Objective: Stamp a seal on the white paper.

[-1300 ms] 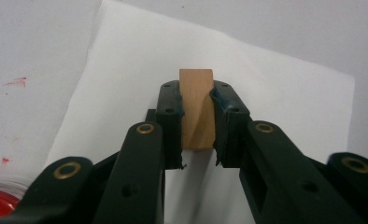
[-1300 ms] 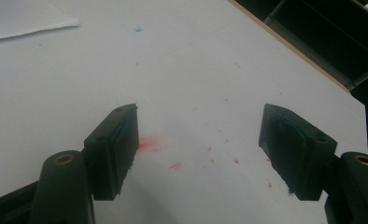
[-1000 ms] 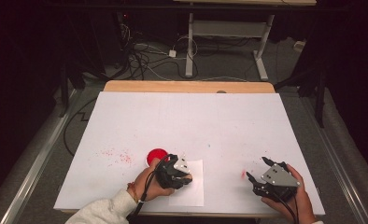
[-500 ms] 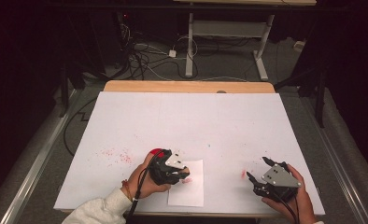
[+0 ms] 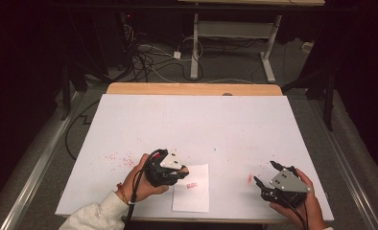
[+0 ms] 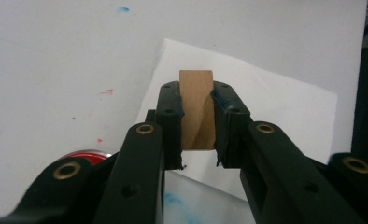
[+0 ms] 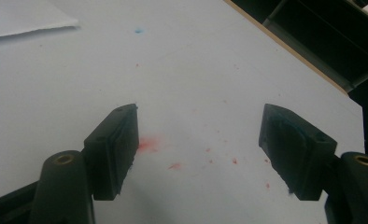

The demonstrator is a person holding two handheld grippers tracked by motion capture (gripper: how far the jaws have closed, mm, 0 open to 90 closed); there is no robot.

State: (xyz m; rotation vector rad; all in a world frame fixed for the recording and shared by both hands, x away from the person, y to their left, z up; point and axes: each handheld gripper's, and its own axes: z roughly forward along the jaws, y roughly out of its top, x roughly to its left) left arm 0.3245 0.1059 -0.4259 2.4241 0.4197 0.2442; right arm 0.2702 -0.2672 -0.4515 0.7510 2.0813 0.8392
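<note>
My left gripper [image 6: 196, 95] is shut on an upright wooden block [image 6: 197, 107], held above the left edge of a white paper sheet [image 6: 275, 107]. In the high view the left gripper [image 5: 181, 171] hovers at the sheet's [image 5: 196, 196] upper left corner, and a red stamp mark [image 5: 192, 185] shows on the sheet. A round red ink pad [image 6: 86, 156] peeks out below the left jaw. My right gripper [image 5: 265, 172] rests near the table's front right, open with nothing between its jaws [image 7: 198, 126].
The big white table cover [image 5: 201, 124] bears red specks [image 5: 115, 157] at the left, a red smear [image 5: 250, 178] by the right gripper and a small blue dot [image 7: 138, 31]. Dark floor with cables lies beyond the wooden far edge [image 5: 192, 89].
The left gripper rose off the paper with the block and shifted left and away, uncovering a red mark on the sheet and covering the red pad. The right gripper stayed put.
</note>
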